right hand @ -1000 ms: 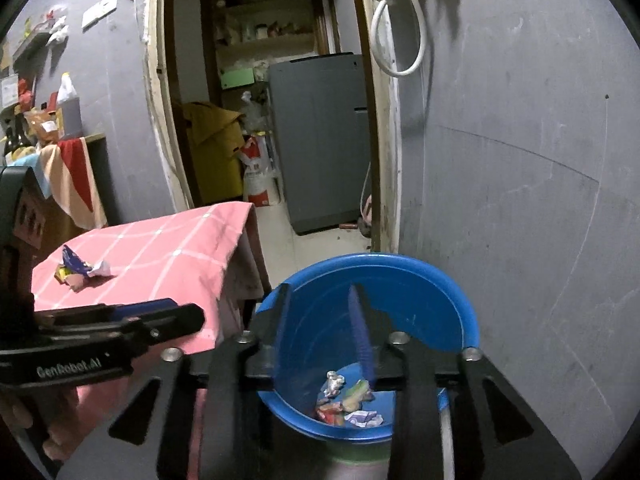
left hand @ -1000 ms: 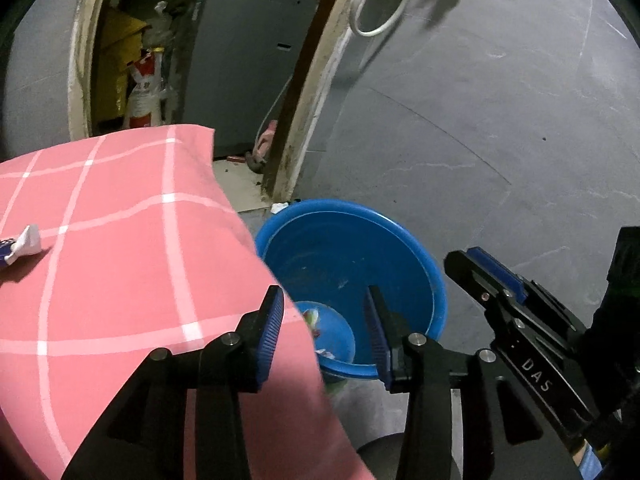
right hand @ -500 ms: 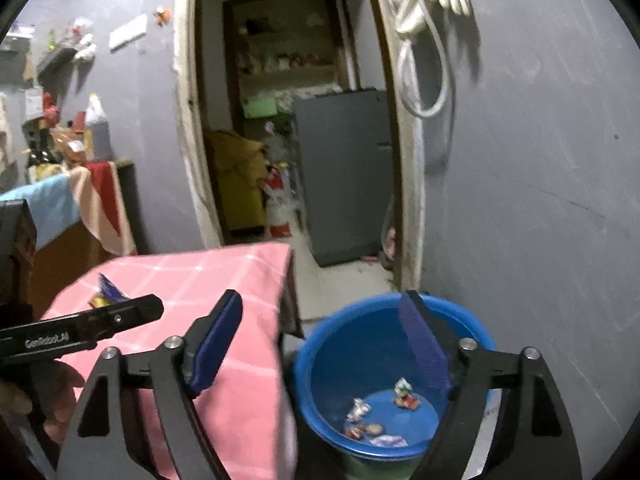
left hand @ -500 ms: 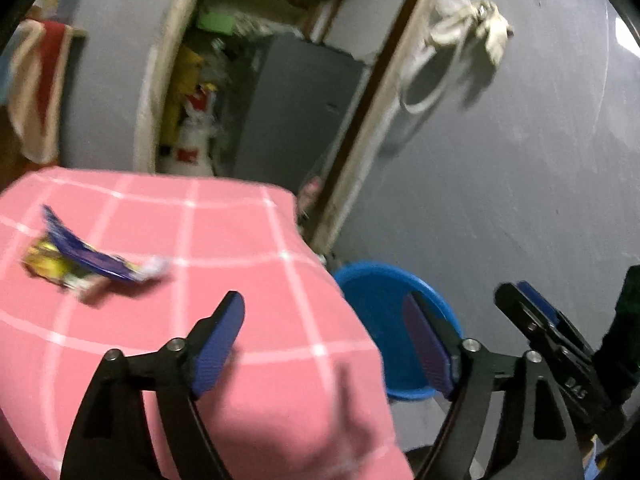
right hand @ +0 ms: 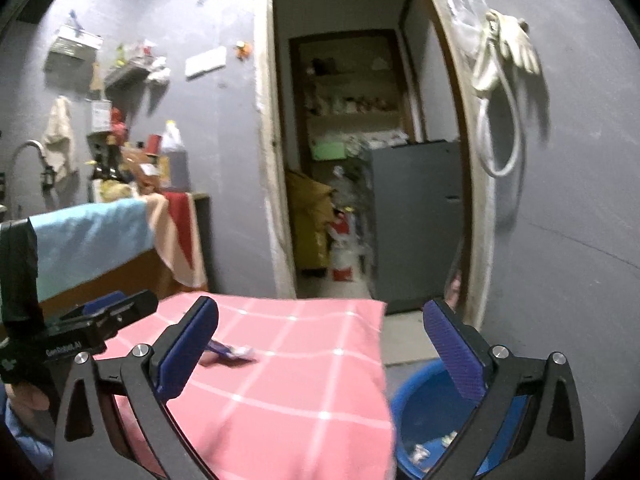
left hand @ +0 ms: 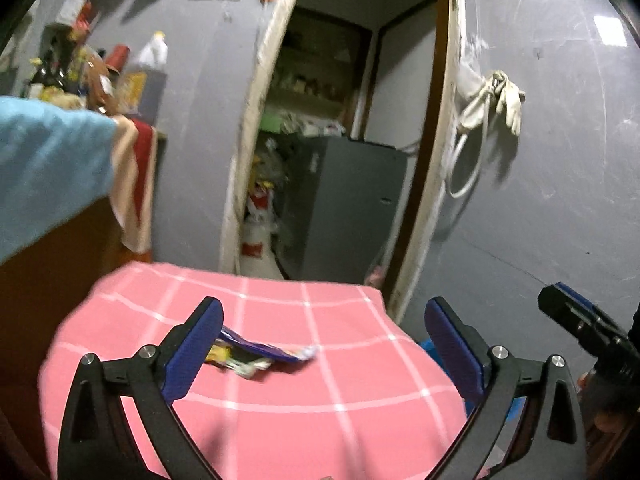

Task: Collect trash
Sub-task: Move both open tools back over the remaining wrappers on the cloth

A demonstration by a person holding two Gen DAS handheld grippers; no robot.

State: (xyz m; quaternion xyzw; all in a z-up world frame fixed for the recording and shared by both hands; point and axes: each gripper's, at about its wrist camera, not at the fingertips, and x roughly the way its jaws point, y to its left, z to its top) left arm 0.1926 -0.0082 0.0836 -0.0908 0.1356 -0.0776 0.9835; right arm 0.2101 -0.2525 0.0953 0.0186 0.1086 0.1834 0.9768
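Note:
Crumpled wrappers [left hand: 256, 354], purple, yellow and white, lie on the table with the pink checked cloth [left hand: 280, 408]. My left gripper [left hand: 324, 344] hovers over that table, its jaws opening wide, nothing between them; the wrappers sit just beyond its left pad. My right gripper [right hand: 320, 344] is also opening, empty, above the table's right edge, with the wrappers [right hand: 232, 352] ahead of its left pad. The blue bucket [right hand: 424, 404] stands on the floor to the right of the table, with scraps of trash inside it. In the left wrist view only a sliver of the bucket [left hand: 430, 350] shows.
A doorway [right hand: 360, 160] straight ahead opens onto a storeroom with a grey cabinet [right hand: 416, 220] and a yellow bag. A counter draped with a blue towel [right hand: 92, 240] stands at left. A glove and hose [right hand: 500, 92] hang on the grey wall at right.
Both grippers have lifted away from above the blue bucket and swung left toward the pink table. Both have gone from nearly shut to wide open.

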